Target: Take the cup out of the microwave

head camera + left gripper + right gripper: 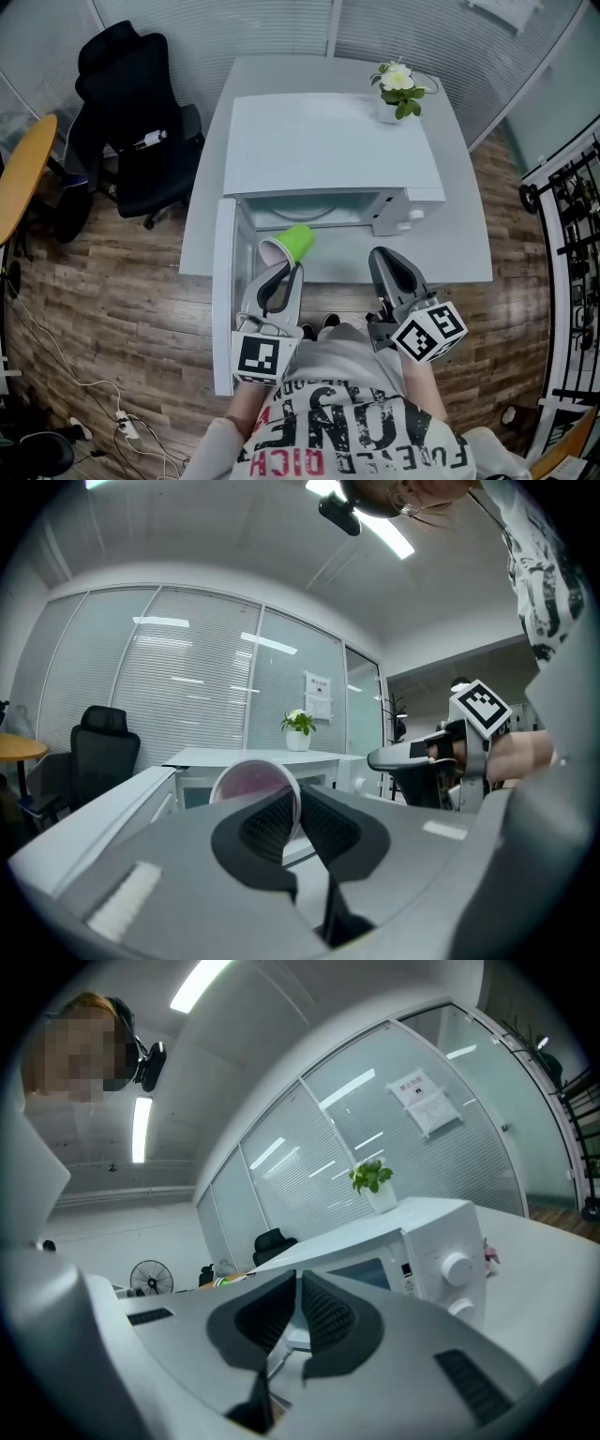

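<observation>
Head view: left hand-held gripper clamps the cup before the open microwave; right hand-held gripper closed, empty.

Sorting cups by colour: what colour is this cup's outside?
The cup is bright green outside, pinkish inside; it shows best in the head view.

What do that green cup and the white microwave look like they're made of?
Cup: probably paper or thin plastic. It is matte green outside and pale pinkish inside, with a thin white rim.
Microwave: smooth white casing with a soft sheen, likely painted metal or plastic; the look alone doesn't settle which.
</observation>
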Action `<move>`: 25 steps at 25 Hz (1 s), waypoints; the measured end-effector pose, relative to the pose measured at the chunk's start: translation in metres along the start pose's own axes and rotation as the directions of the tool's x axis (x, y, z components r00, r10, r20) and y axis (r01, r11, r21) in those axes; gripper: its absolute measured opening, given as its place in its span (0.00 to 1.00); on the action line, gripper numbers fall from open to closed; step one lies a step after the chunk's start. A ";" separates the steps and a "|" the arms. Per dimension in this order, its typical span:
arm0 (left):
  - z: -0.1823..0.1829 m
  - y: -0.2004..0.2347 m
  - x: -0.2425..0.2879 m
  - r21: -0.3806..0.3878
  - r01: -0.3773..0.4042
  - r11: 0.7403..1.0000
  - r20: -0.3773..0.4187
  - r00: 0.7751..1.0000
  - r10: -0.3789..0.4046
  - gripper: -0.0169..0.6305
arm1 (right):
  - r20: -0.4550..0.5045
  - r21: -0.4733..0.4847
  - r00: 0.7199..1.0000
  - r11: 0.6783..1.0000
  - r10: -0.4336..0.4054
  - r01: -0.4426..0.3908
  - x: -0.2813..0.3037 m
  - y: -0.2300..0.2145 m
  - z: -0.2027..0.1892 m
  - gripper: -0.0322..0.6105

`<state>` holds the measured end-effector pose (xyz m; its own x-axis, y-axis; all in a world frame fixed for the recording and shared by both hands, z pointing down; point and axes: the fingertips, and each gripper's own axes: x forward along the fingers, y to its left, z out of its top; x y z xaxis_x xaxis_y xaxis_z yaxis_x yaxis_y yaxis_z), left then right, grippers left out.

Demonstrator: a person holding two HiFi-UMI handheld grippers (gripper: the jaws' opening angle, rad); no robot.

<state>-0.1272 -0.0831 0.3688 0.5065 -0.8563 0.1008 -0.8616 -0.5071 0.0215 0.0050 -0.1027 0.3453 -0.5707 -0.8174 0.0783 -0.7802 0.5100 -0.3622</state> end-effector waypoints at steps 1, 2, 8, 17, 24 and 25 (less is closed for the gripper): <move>0.000 -0.001 0.001 0.007 0.006 1.000 0.003 1.000 -0.006 0.08 | 0.000 0.003 1.000 1.000 0.000 0.000 0.000 0.000 0.000 0.09; 0.000 -0.003 0.001 0.012 0.011 1.000 0.003 1.000 -0.011 0.08 | 0.000 0.004 1.000 1.000 -0.002 0.002 -0.001 0.000 0.000 0.09; -0.002 -0.004 0.002 0.013 0.015 1.000 0.003 1.000 -0.016 0.08 | 0.005 0.000 1.000 1.000 -0.011 0.011 -0.003 -0.003 0.000 0.09; 0.000 -0.003 0.000 0.018 0.016 1.000 0.013 1.000 -0.016 0.08 | 0.012 0.005 1.000 1.000 -0.018 0.018 -0.006 -0.001 -0.002 0.09; 0.000 -0.004 -0.005 0.021 0.020 1.000 0.018 1.000 -0.020 0.08 | 0.019 -0.002 1.000 1.000 -0.020 0.020 -0.008 0.003 -0.001 0.09; 0.000 -0.004 -0.005 0.021 0.021 1.000 0.018 1.000 -0.021 0.08 | 0.020 -0.001 1.000 1.000 -0.021 0.021 -0.009 0.003 -0.001 0.09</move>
<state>-0.1258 -0.0769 0.3680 0.5253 -0.8469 0.0824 -0.8500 -0.5269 0.0028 0.0075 -0.0939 0.3441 -0.5485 -0.8335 0.0672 -0.7924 0.4925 -0.3598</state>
